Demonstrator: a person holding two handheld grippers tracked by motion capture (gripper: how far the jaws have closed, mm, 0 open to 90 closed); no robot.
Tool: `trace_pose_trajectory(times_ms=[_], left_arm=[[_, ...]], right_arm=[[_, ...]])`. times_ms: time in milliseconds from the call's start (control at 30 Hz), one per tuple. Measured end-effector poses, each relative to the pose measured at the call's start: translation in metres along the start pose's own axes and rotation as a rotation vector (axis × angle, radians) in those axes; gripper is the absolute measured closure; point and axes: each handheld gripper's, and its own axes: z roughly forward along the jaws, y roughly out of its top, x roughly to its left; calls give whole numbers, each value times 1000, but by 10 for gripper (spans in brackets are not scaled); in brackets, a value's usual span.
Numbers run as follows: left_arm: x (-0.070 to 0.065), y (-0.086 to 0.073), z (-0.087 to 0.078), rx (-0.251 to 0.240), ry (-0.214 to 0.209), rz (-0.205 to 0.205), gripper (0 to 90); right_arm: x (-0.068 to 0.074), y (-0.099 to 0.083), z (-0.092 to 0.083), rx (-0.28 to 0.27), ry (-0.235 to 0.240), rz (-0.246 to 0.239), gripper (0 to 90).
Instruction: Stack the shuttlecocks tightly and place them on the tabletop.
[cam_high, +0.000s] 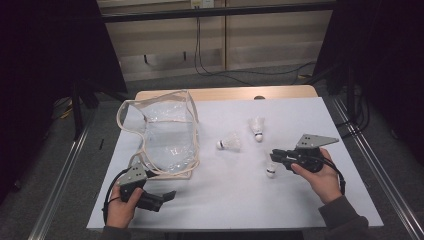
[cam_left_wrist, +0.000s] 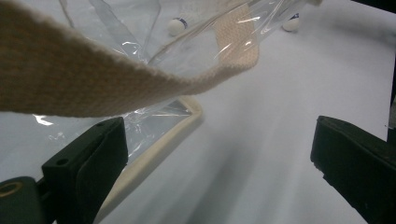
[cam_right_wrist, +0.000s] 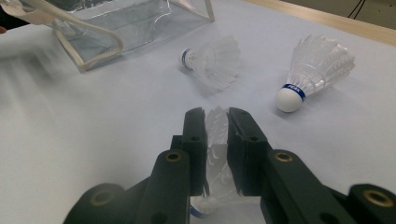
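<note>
From above, I see the clear bag (cam_high: 165, 132) just ahead of my left tongs (cam_high: 167, 196); I make out nothing inside it. My right tongs (cam_high: 274, 159) grip a shuttlecock (cam_high: 271, 171) over the white bench (cam_high: 240, 200).

In the left gripper view, the left tongs gape empty; the bag's blurred webbing strap (cam_left_wrist: 70, 79) hides much.

In the right gripper view, two more shuttlecocks (cam_right_wrist: 212, 60) lie beyond the right tongs.

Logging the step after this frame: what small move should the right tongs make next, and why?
Probably lift and carry toward the clear bag. The right tongs are closed on a shuttlecock by its feathers, cork hanging low. Two more shuttlecocks lie between it and the bag, so rising first likely avoids knocking them. The left tongs stand open under the bag's strap.
</note>
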Motion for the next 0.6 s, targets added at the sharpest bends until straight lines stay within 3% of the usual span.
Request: trace_pose_trajectory(times_ms=[300, 600], left_arm=[[0, 0, 0, 0, 2, 3, 38], [0, 1, 1, -1, 1, 5, 39]], right_arm=[[-5, -3, -9, 41, 10, 6, 760], [-5, 0, -5, 41, 52, 14, 865]])
